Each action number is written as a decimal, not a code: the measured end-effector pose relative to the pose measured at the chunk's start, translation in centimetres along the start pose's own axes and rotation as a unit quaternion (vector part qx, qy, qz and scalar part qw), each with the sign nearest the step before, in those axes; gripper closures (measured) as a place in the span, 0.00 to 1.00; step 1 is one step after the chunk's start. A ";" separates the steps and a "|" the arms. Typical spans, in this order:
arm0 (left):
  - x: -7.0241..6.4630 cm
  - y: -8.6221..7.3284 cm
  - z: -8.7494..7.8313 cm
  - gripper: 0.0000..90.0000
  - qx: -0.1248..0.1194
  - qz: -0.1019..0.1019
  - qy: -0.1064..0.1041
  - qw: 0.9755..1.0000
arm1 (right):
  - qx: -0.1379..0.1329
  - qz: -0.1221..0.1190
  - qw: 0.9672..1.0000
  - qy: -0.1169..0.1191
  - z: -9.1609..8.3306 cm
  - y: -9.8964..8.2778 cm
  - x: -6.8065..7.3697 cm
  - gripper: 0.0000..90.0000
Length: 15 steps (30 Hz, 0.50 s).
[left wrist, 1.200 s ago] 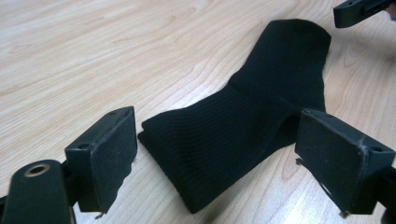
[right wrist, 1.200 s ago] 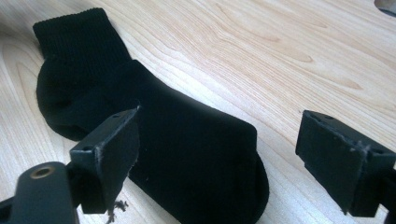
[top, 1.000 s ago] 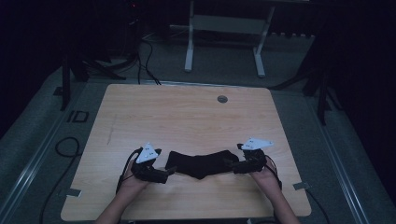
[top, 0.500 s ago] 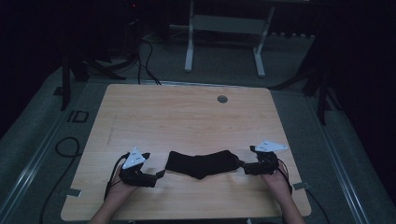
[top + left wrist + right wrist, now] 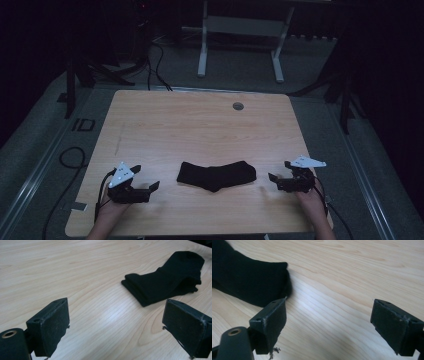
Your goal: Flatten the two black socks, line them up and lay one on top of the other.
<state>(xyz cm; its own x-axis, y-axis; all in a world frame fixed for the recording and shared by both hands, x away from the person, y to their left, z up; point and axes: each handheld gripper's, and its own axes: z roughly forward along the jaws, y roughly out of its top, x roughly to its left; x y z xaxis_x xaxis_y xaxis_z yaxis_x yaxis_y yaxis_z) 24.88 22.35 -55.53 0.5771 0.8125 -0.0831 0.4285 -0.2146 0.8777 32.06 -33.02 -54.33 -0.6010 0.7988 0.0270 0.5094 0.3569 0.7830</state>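
On the near middle of the light wooden table, high view: one black knitted sock, folded flat, lying crosswise between the two tools and touching neither.
- Left gripper: near the sock's left end but clear of it, jaws spread, nothing held.
- Right gripper: just beside the right end, likewise spread and empty.
- Small round grey grommet: set in the far part of the tabletop, well apart.
- White metal frame legs: on the floor beyond the table, no hindrance. Nothing stands between either tool and the sock.

Left gripper view: sock ahead and to the right, layers stacked at its near folded edge.
- Handling, judged: light, limp, not fragile; knit should grip well on the padded jaws but will sag and unfold if lifted from one point.
- Best hold, judged: the thick folded end, pinching all layers together.
- Black padded fingers wide apart over bare wood.

Right gripper view: the sock's rounded end at upper left, close to the left-hand pad; whether they touch cannot be told. Jaws wide, holding nothing.
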 end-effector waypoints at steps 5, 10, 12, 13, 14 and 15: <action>0.6 -0.7 -1.0 0.09 -0.001 -0.012 0.012 1.000 | -0.010 0.019 1.000 -0.015 -0.9 -1.0 -1.1 0.15; 1.4 -1.4 -1.9 0.09 -0.011 -0.031 0.029 0.999 | -0.020 0.037 0.999 -0.028 -1.7 -2.0 -1.9 0.15; 1.6 -1.6 -2.2 0.09 -0.013 -0.032 0.039 0.999 | -0.023 0.039 0.998 -0.034 -2.0 -2.3 -2.1 0.15; 1.6 -1.6 -2.2 0.09 -0.013 -0.032 0.039 0.999 | -0.023 0.039 0.998 -0.034 -2.0 -2.3 -2.1 0.15; 1.8 -1.7 -2.4 0.09 -0.014 -0.037 0.040 0.998 | -0.026 0.041 0.998 -0.037 -2.1 -2.5 -2.2 0.15; 1.8 -1.8 -2.5 0.09 -0.013 -0.039 0.045 0.998 | -0.031 0.045 0.998 -0.040 -2.4 -2.7 -2.4 0.15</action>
<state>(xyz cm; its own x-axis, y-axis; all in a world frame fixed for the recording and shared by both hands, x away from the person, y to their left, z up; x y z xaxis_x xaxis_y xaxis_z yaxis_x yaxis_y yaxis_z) 23.41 25.61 -56.11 0.4780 0.8714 -0.1100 0.4511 -0.1362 0.8820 30.65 -37.04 -54.96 -0.5032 0.8626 0.0512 0.5180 0.2537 0.8169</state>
